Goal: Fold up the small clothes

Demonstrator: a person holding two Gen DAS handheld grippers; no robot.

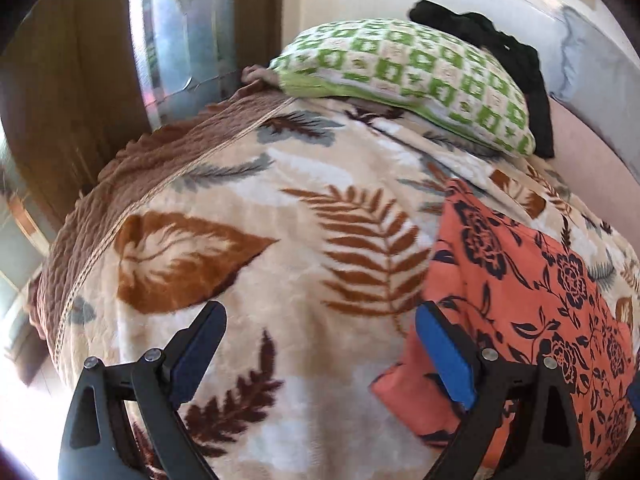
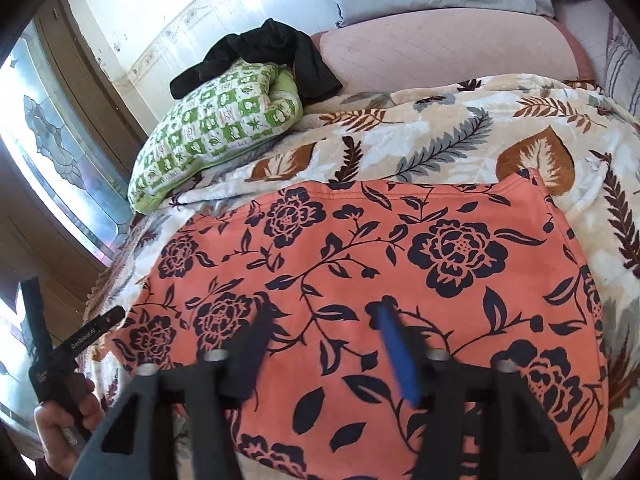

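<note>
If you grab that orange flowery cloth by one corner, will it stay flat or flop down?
The orange cloth would probably flop: it lies thin and soft on the blanket. It looks light. It may drag, since the blanket looks fuzzy.

Left gripper (image 1: 320,344) gapes wide over leaf blanket (image 1: 248,208), beside coral floral garment (image 1: 520,280).

Garment (image 2: 400,264) flat on blanket (image 2: 420,140); pillow (image 2: 212,132) behind-left, w/ dark cloth (image 2: 276,52) on it.
</note>
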